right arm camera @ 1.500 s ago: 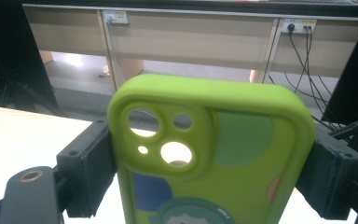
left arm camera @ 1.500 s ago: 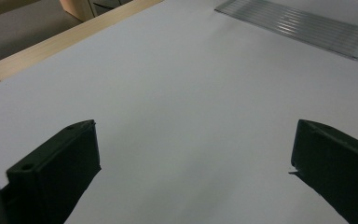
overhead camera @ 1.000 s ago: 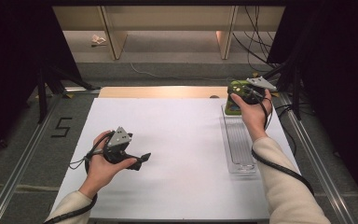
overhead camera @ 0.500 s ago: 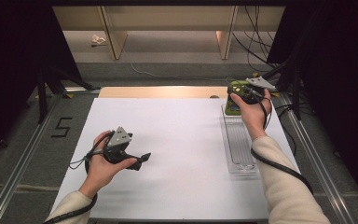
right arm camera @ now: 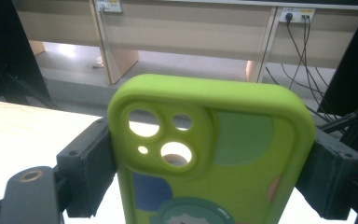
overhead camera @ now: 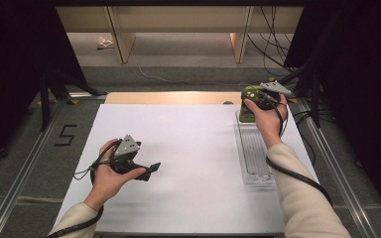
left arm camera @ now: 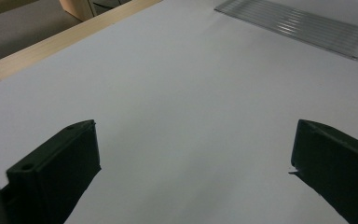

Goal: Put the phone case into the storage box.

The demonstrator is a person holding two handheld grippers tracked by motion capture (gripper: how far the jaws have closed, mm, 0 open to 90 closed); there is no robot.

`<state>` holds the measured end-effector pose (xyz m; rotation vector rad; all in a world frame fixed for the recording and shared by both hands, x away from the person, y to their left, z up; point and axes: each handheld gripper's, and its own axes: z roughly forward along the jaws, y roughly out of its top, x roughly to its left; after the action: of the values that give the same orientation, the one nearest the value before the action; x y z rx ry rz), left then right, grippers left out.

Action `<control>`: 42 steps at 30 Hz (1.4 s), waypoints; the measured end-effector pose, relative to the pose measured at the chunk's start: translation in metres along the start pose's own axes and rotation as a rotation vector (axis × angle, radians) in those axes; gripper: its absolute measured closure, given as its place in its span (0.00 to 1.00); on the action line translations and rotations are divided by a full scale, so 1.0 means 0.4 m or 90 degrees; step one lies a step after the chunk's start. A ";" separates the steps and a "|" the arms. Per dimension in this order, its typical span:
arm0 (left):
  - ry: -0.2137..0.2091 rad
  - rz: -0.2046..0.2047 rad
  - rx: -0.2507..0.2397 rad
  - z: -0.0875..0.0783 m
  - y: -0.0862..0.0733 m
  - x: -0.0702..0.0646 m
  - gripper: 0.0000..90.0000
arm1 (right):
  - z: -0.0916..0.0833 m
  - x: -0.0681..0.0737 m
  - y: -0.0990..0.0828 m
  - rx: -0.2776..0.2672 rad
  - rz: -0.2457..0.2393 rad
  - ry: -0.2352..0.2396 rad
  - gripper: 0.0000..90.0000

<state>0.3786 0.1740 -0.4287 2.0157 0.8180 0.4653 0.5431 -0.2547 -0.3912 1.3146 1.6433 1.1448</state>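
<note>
Nothing moved, right claw [right arm camera: 205,163] gripping one green phone case [right arm camera: 214,154] — left claw [left arm camera: 191,172] wide, empty

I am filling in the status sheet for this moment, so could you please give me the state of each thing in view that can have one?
Left gripper: open, nothing between its jaws, held low over the white table.
Right gripper: shut on the green phone case across its width.
Green phone case: empty, camera holes see-through, held at the tray's far end.
Clear ribbed tray: lying flat on the table, nothing in the part that shows.
</note>
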 end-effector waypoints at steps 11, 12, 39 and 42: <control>0.000 0.000 0.001 0.001 0.000 -0.001 0.01 | 0.007 -0.001 -0.003 0.005 -0.002 -0.002 0.19; 0.000 0.000 0.001 0.001 0.000 -0.001 0.01 | 0.008 -0.001 -0.003 0.006 -0.002 -0.002 0.19; -0.001 -0.002 0.001 0.001 -0.001 -0.001 0.01 | 0.031 -0.006 -0.022 0.022 -0.005 -0.003 0.19; -0.001 -0.001 0.001 0.001 -0.001 -0.001 0.01 | 0.033 -0.007 -0.023 0.023 -0.005 -0.003 0.19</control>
<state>0.3785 0.1735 -0.4292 2.0173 0.8190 0.4628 0.5529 -0.2557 -0.4041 1.3310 1.6716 1.1110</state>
